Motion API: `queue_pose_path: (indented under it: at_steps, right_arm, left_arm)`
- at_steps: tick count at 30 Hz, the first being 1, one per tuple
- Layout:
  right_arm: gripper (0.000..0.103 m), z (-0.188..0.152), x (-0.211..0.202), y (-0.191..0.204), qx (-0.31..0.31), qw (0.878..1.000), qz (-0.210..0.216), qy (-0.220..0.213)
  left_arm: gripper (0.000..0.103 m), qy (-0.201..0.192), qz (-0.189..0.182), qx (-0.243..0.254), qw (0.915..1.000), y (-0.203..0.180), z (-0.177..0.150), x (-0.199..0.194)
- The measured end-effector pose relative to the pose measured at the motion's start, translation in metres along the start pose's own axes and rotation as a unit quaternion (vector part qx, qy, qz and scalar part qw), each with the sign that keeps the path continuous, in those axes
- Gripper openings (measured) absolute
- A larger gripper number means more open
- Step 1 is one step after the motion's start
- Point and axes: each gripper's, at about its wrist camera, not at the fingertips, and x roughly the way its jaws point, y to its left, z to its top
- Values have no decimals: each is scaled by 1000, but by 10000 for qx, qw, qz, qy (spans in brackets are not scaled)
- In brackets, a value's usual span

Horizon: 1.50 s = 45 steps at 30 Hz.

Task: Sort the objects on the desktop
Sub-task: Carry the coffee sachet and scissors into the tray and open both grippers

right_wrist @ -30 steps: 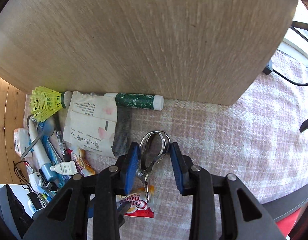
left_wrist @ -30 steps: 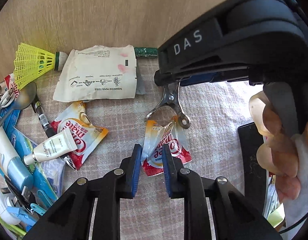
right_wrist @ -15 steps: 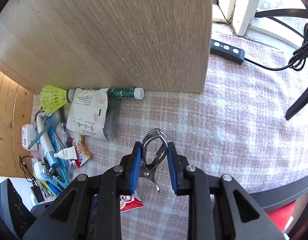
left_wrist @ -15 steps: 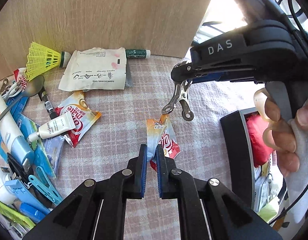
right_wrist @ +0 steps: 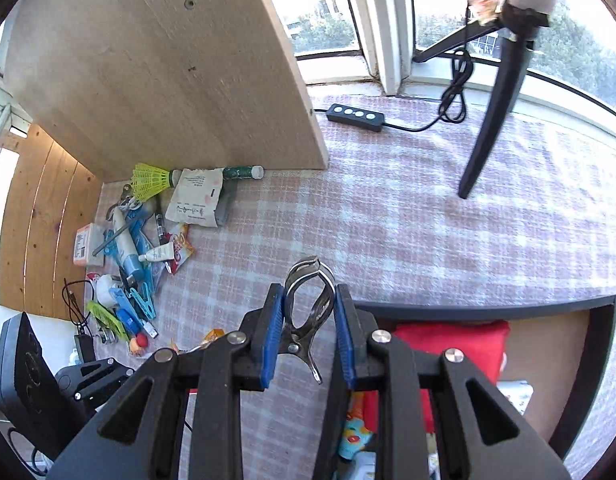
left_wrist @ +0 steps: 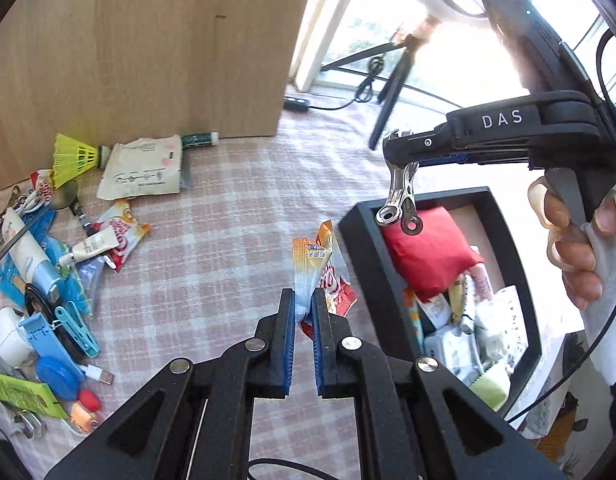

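An orange-and-red sachet (left_wrist: 322,276) hangs pinched by its near end, off the checked cloth. At its 2 o'clock a shiny metal clip (left_wrist: 400,200) dangles, handles down, above a black box's (left_wrist: 364,248) left rim.

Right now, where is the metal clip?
The metal clip is pinched between the right gripper's fingers; in the left wrist view it hangs over the far left corner of the black box, above the red pouch.

Pink-checked tablecloth (left_wrist: 235,216), yellow shuttlecock (left_wrist: 73,158), red pouch (left_wrist: 428,256), black tray (left_wrist: 364,248)
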Motion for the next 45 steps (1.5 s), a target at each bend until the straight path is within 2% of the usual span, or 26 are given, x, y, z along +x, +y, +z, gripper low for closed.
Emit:
queue_pose_path:
  at_steps: [5,13,16,20,29,32,36,37,38,40,45]
  right_arm:
    - [25,-28,-39,-48,127,9995,-279,-5]
    - [25,-81,-59,-114,424,9958,-771,236]
    - [25,-101,-58,-128,496,9949,-788,392]
    - [25,-131,-58,-127,389,9948,-757,552]
    - [25,-210,-66,-108,133,9935,-689,900]
    - [25,-228,-61,-101,92,9921,-735,1013]
    - [25,-241,-55,-97,121,9905,-799,1109]
    - [25,-243,-53,-96,104,9897,-830,1160]
    - [25,-245,-53,-95,86,9891,-866,1191]
    - [30,-247,-58,-95,155,9899,-885,1093]
    - [31,-250,-76,-89,230,9935,-827,750]
  left_arm:
    - [7,105,-445,254,9986,-47,-13,-9]
    - [7,479,-930,774,9915,-122,-43,5]
    - [7,625,-1034,937,9882,-139,-57,5]
    - [7,797,-1088,1131,9844,-155,-81,2]
    - [7,999,-1090,1178,9820,-160,-121,-2]
    - [7,1014,-1098,1156,9820,-163,-127,0]
    - [9,1020,-918,1272,9823,-169,-133,6]
    - [14,1045,-770,1296,9830,-170,-133,9]
    - [29,1064,-629,1296,9838,-169,-133,10]
    - [42,935,-487,1238,9867,-165,-132,7]
    - [42,694,-282,1183,9901,-157,-130,-10]
